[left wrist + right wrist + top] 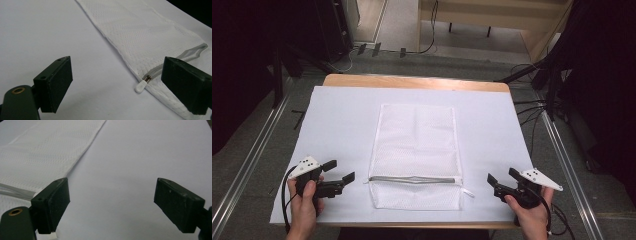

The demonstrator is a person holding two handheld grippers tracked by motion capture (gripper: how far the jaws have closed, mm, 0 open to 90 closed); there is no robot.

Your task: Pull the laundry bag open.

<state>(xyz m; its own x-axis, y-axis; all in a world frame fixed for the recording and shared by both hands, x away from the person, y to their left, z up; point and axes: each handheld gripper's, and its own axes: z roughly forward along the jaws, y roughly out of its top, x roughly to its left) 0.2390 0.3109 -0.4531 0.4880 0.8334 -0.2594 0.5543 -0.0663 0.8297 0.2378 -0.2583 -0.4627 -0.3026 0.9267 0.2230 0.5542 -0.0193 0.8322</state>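
Two grippers rest low over the near edge of the table (412, 81), one toward each near corner, with a white mesh laundry bag (417, 145) lying flat between them on the white sheet (342, 120) that covers the tabletop. That bag sits about midway between the left and right edges, its long side running away from the person, and its grey zipper (414, 179) crosses it close to the near end. At the zipper's left end there is a small white pull tab (140, 86), seen in the left gripper view just beside the bag's edge. Held in the person's left hand, the left gripper (337, 171) has its jaws spread wide with nothing between them, pointing toward the bag's near left side without touching it. Over by the near right corner, the right gripper (502, 178) also stands wide open and empty, apart from the bag's right edge.
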